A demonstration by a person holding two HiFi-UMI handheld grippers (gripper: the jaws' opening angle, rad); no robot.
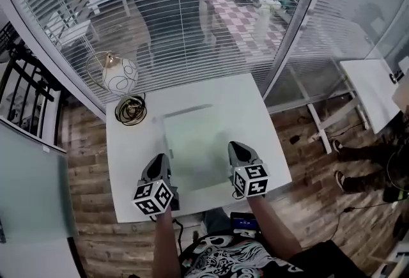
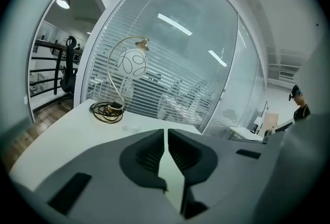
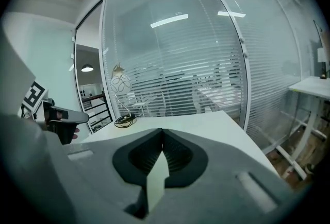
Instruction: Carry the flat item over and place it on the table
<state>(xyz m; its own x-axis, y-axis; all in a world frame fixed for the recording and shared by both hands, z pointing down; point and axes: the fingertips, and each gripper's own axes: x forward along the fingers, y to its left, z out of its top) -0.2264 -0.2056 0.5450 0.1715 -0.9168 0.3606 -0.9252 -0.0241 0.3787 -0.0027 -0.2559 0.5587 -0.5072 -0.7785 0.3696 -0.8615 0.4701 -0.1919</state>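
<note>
While the pale green sheet lies flat over the middle of the white table, we note both grippers pinching it near its lower corners. The left gripper is at the sheet's 7 o'clock and the right gripper at 5 o'clock, each with jaws pressed onto the thin edge. A coiled cable and a globe lamp sit at 10 o'clock, apart from the sheet.

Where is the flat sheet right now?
In the head view the flat sheet is mid-picture over the white table, its near side pinched by the left gripper and right gripper; the globe lamp stands beyond, far left.
</note>
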